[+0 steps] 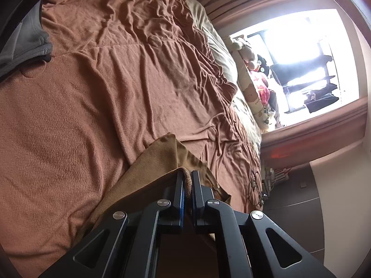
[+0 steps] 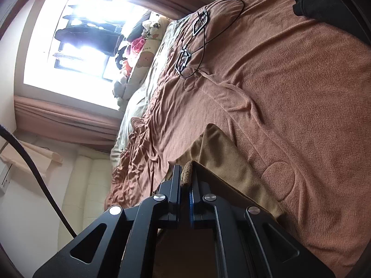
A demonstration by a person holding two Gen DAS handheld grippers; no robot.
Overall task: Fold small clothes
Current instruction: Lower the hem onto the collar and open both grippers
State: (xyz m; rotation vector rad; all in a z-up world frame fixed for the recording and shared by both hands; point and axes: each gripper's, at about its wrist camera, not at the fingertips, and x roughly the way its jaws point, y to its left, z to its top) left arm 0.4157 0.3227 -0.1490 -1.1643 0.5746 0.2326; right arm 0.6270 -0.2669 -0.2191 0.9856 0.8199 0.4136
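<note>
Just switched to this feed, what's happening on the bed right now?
A person is folding a tan garment over a bed spread with a brown blanket. The left claw and the right claw are each shut on an edge of the garment. The cloth hangs between them, part of it lying on the blanket. A grey garment lies farther off.

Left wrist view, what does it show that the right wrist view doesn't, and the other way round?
Only the left wrist view shows a grey garment lying on the bed at the frame's left edge.

Only the right wrist view shows a black garment at the bed's far corner, a cream sofa beside the bed, and a dark cable hanging across the frame.

Both show the brown blanket, the bright window, stuffed toys, looped black cords, and the tan cloth, with each gripper's jaws shut on its rolled edge: left gripper, right gripper.
</note>
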